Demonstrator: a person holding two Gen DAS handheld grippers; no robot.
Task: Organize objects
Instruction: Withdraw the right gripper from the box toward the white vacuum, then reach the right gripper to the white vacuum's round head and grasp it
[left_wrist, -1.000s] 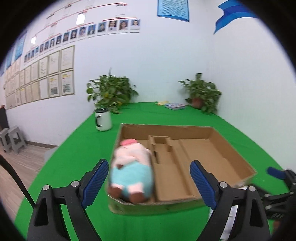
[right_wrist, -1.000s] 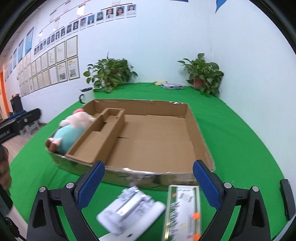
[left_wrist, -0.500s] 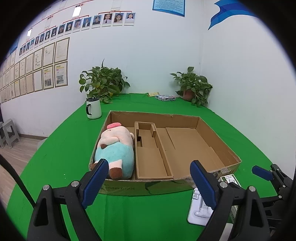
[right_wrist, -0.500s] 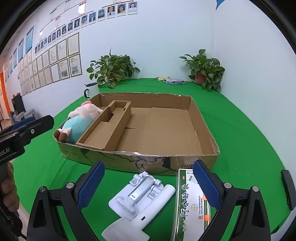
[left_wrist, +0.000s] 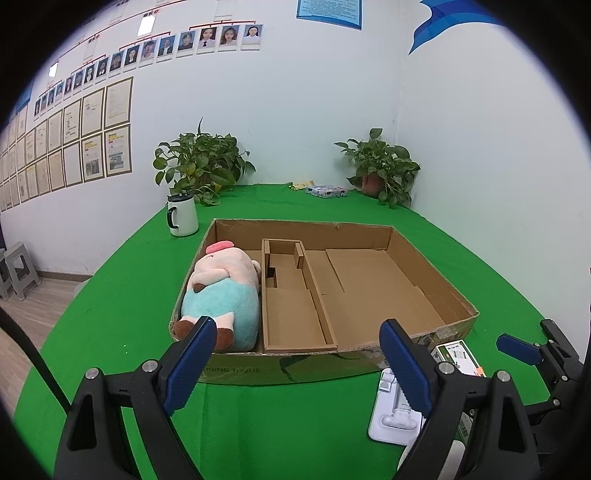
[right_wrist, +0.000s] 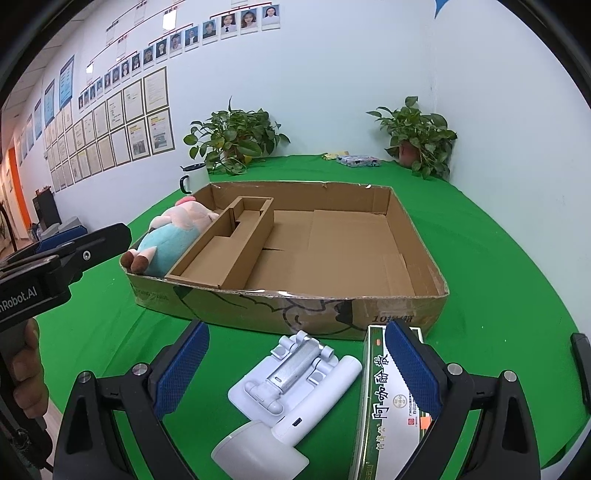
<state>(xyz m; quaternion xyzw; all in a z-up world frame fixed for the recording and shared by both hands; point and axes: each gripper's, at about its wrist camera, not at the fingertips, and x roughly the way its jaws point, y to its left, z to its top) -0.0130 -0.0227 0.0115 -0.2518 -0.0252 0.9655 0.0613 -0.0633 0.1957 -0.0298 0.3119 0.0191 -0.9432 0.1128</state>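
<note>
The green table (right_wrist: 498, 258) fills the lower half of both views, and the cardboard tray (right_wrist: 413, 236) sits at its middle, an open box with a narrow divided channel left of centre. It looks light and a little floppy at the torn rim. The plush toy (left_wrist: 221, 295) lies in the tray's left compartment; it is soft and would squash under any grip. The green medicine box (right_wrist: 380, 406) lies outside the tray at the lower right of the right wrist view, flat on the table and just beside the tray's front wall. It is probably light, stiff card, best pinched across its narrow width. The white folding stand (right_wrist: 291, 373) lies just left of that box, hard smooth plastic that may slip, so its flat base edges are the likely hold.

The right tool (right_wrist: 295, 362) hangs wide open and empty, with the stand between its pads and the box under the right pad. The left tool (left_wrist: 295, 354) is likewise wide open and empty, before the tray's front wall.
</note>
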